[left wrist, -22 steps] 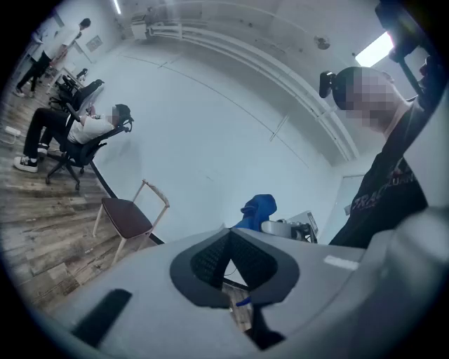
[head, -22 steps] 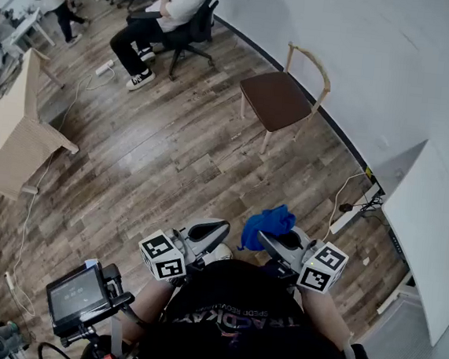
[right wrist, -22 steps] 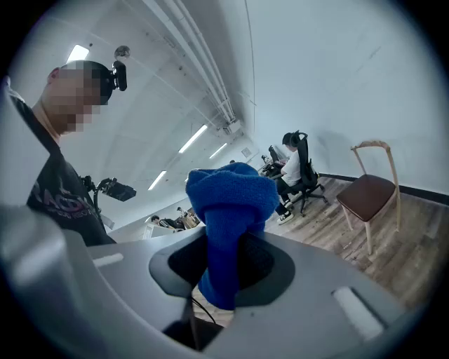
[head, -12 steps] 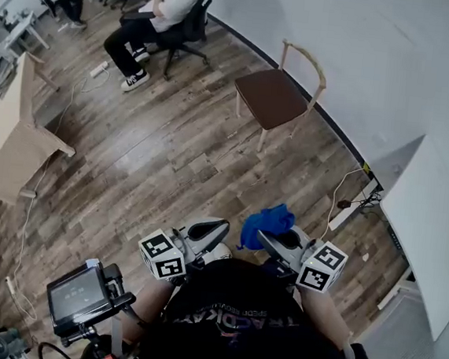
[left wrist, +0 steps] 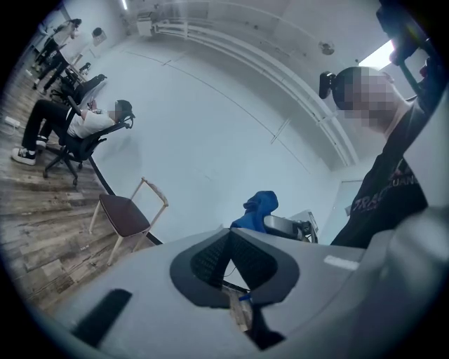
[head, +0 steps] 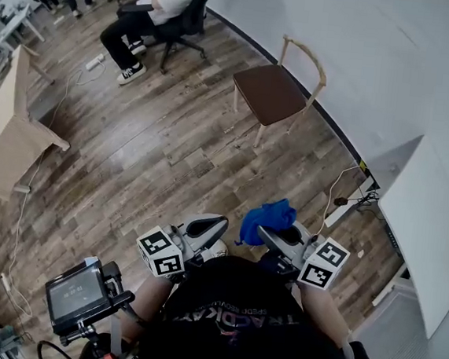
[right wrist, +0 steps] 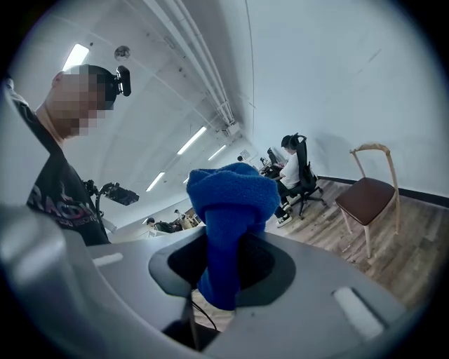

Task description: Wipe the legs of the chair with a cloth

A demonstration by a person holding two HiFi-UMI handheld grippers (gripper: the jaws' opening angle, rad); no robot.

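Head view, right gripper point(head: 264, 233) jaws clamping blue cloth point(head: 269, 216), left gripper point(head: 217, 224) jaws closed, chair point(head: 271, 92) well apart beside wall point(head: 379, 55)

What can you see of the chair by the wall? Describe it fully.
The chair has a dark brown seat on pale wooden legs, with a thin curved back rail. It stands upright on the plank floor, close to the white wall, back rail towards it. Its seat is bare; nothing but the floor touches it.
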